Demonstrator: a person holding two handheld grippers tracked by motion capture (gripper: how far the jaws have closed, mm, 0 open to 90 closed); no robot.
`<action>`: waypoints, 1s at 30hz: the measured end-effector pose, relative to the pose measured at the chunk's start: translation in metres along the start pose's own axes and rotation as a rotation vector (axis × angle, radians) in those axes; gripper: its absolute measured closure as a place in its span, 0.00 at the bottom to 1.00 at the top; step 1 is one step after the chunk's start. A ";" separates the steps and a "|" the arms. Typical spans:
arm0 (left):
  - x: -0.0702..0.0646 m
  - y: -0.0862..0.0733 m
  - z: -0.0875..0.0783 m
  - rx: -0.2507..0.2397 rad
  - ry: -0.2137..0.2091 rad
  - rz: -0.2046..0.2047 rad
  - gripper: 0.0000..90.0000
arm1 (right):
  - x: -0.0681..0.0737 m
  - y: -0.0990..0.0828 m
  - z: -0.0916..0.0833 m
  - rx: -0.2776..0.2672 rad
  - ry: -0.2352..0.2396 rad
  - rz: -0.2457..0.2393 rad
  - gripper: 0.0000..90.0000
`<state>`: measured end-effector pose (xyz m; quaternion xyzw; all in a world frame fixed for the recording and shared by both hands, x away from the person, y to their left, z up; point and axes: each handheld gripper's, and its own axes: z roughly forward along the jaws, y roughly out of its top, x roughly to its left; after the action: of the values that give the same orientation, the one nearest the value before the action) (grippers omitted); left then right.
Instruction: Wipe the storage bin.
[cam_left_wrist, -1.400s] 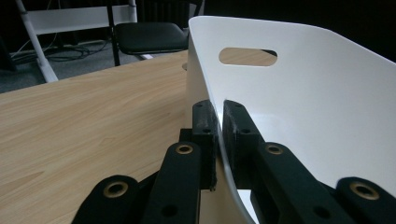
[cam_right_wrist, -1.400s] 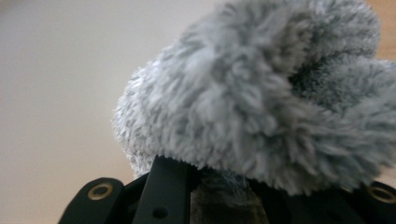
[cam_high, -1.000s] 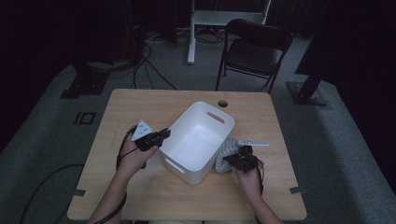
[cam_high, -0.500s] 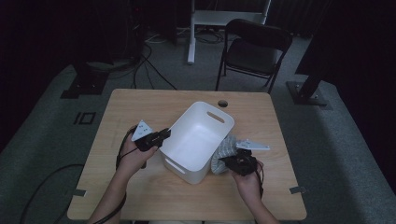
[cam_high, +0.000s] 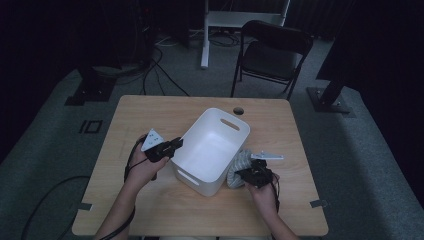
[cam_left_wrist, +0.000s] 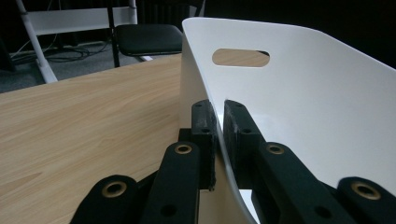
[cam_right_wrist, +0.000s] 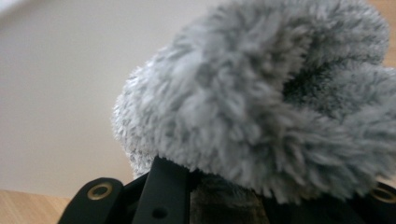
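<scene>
A white plastic bin (cam_high: 212, 150) with slot handles stands on the wooden table (cam_high: 150, 115), tipped slightly. My left gripper (cam_high: 175, 144) is shut on the bin's left rim (cam_left_wrist: 219, 135), one jaw outside the wall and one inside. A grey fluffy cloth (cam_high: 239, 165) lies against the bin's right side. My right gripper (cam_high: 244, 175) is shut on that fluffy cloth (cam_right_wrist: 261, 102), which bulges over the jaws and hides their tips; the bin's white wall (cam_right_wrist: 60, 93) is right behind it.
A black folding chair (cam_high: 272, 55) stands beyond the table's far edge, with a white desk frame (cam_high: 240, 17) behind it. A round cable hole (cam_high: 238, 110) sits near the table's far edge. Cables trail on the floor at left.
The right gripper and the grey cloth have shifted slightly toward the bin's side. The left gripper stays clamped on the rim.
</scene>
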<state>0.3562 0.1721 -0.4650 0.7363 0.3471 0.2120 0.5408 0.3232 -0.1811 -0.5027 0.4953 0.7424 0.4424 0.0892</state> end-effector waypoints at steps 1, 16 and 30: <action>0.000 0.000 0.000 0.000 -0.001 -0.001 0.92 | -0.001 -0.001 0.002 0.007 -0.003 0.004 0.85; 0.000 0.000 0.000 -0.006 0.023 -0.020 0.92 | -0.005 -0.002 0.005 0.046 0.000 0.015 0.85; 0.000 0.000 0.001 -0.008 0.017 -0.030 0.92 | 0.038 0.005 -0.037 -0.072 0.068 -0.105 0.85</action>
<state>0.3569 0.1716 -0.4656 0.7269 0.3618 0.2116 0.5440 0.2868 -0.1705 -0.4654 0.4365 0.7537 0.4801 0.1046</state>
